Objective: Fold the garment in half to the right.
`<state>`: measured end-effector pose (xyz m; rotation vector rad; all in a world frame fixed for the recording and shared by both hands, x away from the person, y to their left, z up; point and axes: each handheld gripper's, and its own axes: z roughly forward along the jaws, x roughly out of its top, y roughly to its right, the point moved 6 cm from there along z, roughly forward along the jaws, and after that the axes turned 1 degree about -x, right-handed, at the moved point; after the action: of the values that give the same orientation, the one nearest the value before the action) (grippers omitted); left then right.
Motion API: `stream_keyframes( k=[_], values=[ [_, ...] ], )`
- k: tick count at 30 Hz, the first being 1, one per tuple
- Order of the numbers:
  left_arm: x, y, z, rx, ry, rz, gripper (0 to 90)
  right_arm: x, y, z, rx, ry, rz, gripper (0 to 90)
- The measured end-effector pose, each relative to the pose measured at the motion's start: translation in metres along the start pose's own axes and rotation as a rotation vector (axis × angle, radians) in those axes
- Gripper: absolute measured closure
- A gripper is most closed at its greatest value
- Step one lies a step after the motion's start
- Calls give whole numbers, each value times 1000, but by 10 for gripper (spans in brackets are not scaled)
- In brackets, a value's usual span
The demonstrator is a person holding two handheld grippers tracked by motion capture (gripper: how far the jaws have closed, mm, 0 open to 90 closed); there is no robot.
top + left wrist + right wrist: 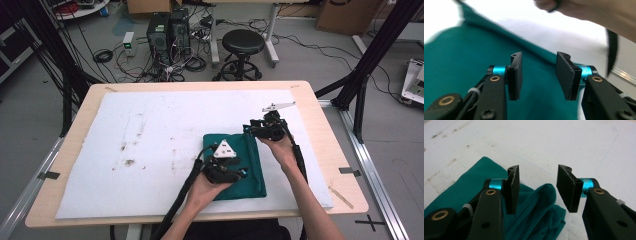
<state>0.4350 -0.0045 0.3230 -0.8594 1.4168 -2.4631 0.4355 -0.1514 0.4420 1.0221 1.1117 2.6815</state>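
The place reads as a robotics or engineering lab rather than a home or office. Two black desktop computer towers [167, 31] stand on the bare grey floor [30, 120] behind the light wooden worktop [310, 95], amid a tangle of black and white cables [185, 62] and a small white box with a green light [128, 42]. A round black stool on castors [242, 50] sits beside the white legs of another desk [272, 35]. Black metal frame struts [370, 55] rise at both sides, with aluminium rails [372, 175] along the floor and tape marks [367, 221]. Brown cardboard boxes [345, 15] stand against the far wall. A stained white foam sheet [150, 130] covers the worktop.
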Motion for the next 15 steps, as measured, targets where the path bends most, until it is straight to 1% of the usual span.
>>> stream_keyframes(
  k=[2,3,4,7,8,10,13,15],
  values=[
    [0,-9,-5,18,7,7,581,-1,-2,1,-15,-10,-8,542],
    [1,-16,-9,41,10,6,582,-1,-2,2,-20,-15,-15,542],
    [1,-22,-12,57,11,-2,582,-2,-1,3,-32,-24,-20,539],
    [0,-38,-19,89,28,-42,582,-5,3,8,-59,-58,-22,542],
    [-1,-43,-22,100,28,-54,582,-7,5,9,-58,-71,-11,563],
    [-2,-52,-26,122,23,-69,582,-10,9,8,-49,-76,-9,645],
    [-3,-66,-33,160,40,-94,584,-13,13,6,-21,-68,2,745],
    [-2,-75,-34,197,55,-105,601,-15,16,4,-12,-72,5,793]
  ],
)
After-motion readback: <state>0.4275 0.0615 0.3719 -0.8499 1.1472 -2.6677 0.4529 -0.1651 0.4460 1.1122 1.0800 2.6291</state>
